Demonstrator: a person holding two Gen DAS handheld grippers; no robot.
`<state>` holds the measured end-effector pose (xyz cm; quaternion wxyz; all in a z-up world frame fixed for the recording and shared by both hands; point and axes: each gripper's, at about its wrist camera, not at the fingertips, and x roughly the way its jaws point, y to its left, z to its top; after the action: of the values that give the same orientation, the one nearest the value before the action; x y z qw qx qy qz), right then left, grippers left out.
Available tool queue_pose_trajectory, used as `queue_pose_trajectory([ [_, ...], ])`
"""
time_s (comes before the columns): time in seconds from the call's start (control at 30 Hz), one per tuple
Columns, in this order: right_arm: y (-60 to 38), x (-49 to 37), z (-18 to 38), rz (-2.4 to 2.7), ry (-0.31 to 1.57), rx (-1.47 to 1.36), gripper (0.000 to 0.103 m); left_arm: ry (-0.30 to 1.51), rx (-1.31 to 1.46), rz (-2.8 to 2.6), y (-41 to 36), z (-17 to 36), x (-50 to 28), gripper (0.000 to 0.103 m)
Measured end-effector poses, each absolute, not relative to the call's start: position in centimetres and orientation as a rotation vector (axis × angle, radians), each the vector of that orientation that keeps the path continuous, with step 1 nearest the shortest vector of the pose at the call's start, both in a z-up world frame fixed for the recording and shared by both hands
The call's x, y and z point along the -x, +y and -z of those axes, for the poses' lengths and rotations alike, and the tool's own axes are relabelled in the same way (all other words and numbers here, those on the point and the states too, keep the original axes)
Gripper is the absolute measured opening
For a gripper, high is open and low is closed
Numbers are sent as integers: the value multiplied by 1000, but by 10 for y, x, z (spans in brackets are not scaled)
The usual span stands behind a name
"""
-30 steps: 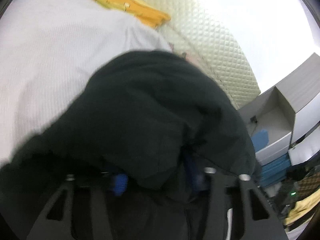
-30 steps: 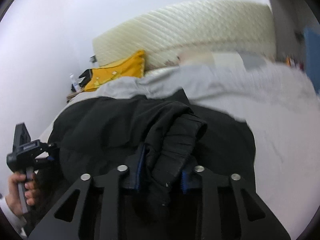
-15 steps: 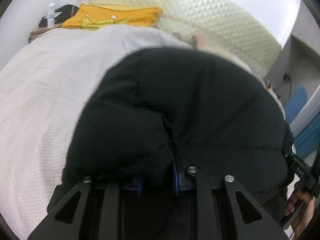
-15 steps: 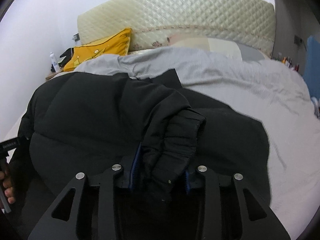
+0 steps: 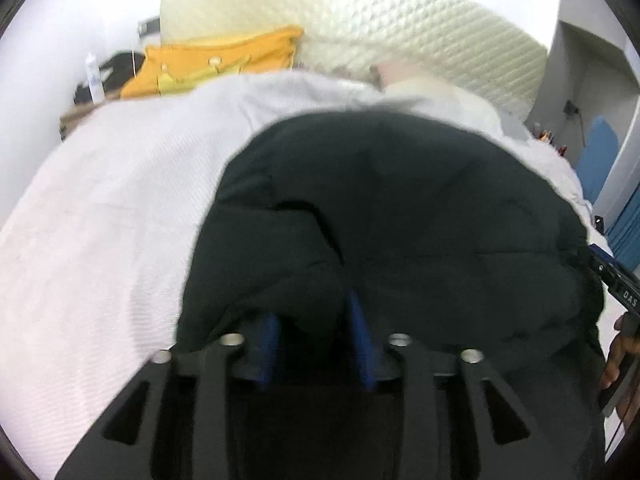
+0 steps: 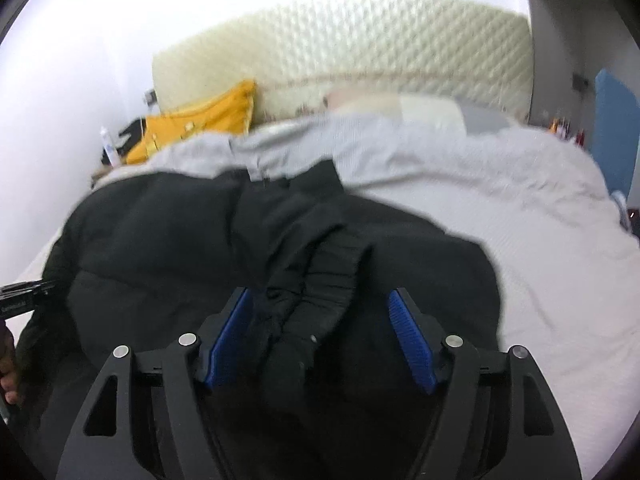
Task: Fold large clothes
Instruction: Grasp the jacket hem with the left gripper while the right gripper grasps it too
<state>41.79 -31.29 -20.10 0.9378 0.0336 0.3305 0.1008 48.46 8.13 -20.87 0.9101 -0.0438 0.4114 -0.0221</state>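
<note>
A black puffy jacket point(image 5: 400, 220) lies spread on the bed's pale cover point(image 5: 100, 220). My left gripper point(image 5: 316, 336) is at the jacket's near edge. Its jaws are opening, and a puffy fold still fills the gap and touches both blue pads. In the right wrist view the jacket point(image 6: 160, 260) has a sleeve with a ribbed cuff point(image 6: 332, 280) folded over its top. My right gripper point(image 6: 320, 340) straddles that cuff with its jaws opening. Both pads stand clear of the cloth.
A quilted cream headboard point(image 6: 360, 40) and a yellow pillow point(image 6: 200, 120) close off the far end of the bed. A bottle point(image 5: 93, 76) stands on a side table at the far left. A person's hand point(image 5: 616, 360) shows at the right edge.
The right jaws have spread off the cuff they were pinching, and that gripper has sunk a little. The left view has rolled level, and its jaws stand slightly wider on the fold.
</note>
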Motion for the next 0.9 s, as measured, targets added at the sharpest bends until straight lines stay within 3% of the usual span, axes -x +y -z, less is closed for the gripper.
queue_pose_trajectory([
  [0.03,-314,-414,196,-206,660,-57,70,823,97,48,82,201,-478,66],
  [0.07,-314,-413,192,-204,651,-49,70,803,92,47,81,194,-476,75],
  [0.1,-314,-413,189,-197,646,-39,74,779,80,45,79,188,-475,77],
  [0.23,-308,-429,192,-195,667,-40,76,728,25,64,60,173,-486,78],
  [0.37,-307,-451,220,-180,741,-47,76,761,-48,42,51,192,-531,78],
  [0.7,-301,-478,258,-192,757,-74,95,863,-72,65,32,254,-573,80],
  [0.8,-299,-485,260,-173,792,-81,96,876,-62,47,30,253,-576,80],
  [0.9,-302,-477,249,-178,800,-123,85,883,-32,33,34,239,-571,80],
])
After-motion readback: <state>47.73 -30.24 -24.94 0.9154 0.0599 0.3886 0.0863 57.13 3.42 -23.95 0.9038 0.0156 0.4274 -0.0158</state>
